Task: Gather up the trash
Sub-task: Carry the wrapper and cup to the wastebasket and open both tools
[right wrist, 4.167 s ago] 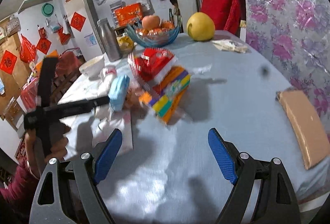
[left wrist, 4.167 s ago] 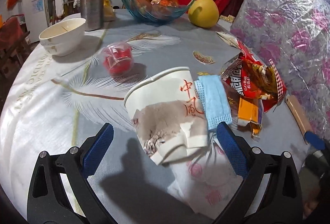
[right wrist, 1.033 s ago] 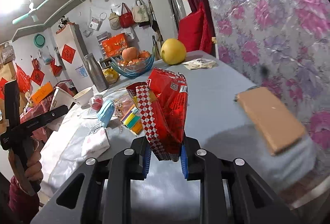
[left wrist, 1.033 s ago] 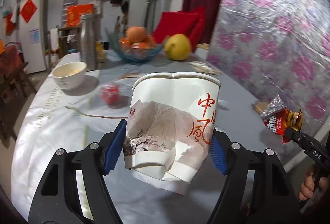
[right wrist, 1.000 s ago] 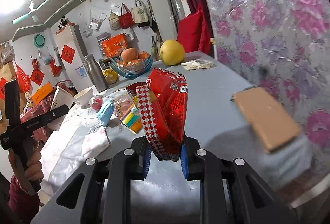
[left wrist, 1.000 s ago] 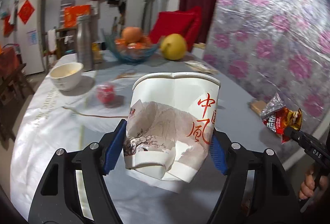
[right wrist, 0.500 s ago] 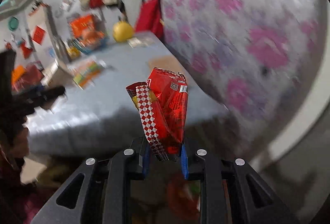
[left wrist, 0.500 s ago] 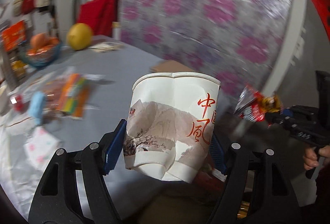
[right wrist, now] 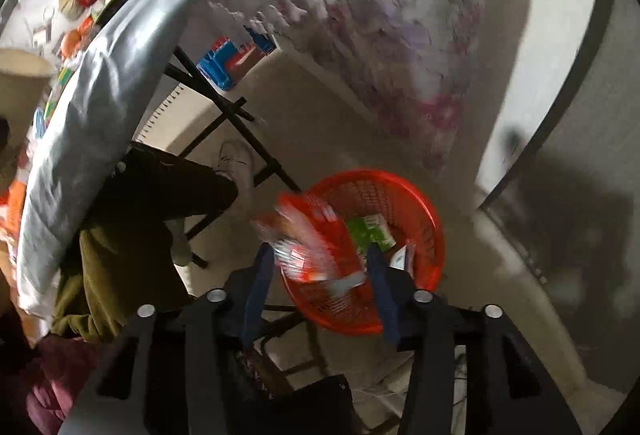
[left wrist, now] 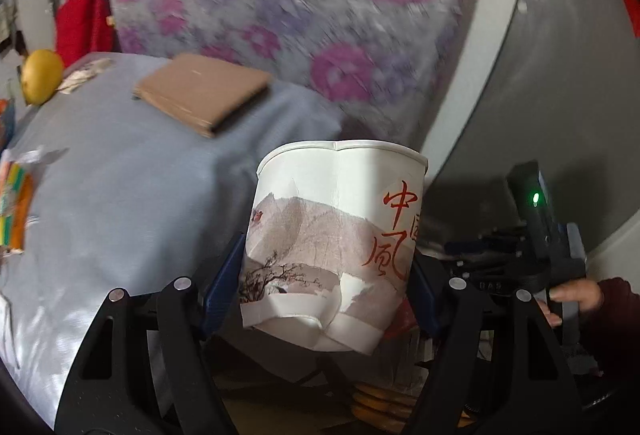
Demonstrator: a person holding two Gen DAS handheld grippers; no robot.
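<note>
The left gripper [left wrist: 326, 289] clamps a crumpled, dented paper cup [left wrist: 334, 243] past the table's [left wrist: 120, 195] edge. The right gripper's [right wrist: 318, 275] jaws, just opening, stand apart around a blurred red foil wrapper [right wrist: 310, 243] above the round red mesh basket [right wrist: 416, 223].

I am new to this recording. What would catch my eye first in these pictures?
A crumpled white paper cup with red characters fills the left wrist view, clamped in the left gripper. Below the right gripper, whose jaws have just been opening, a blurred red snack wrapper hangs over a round red plastic basket.
</note>
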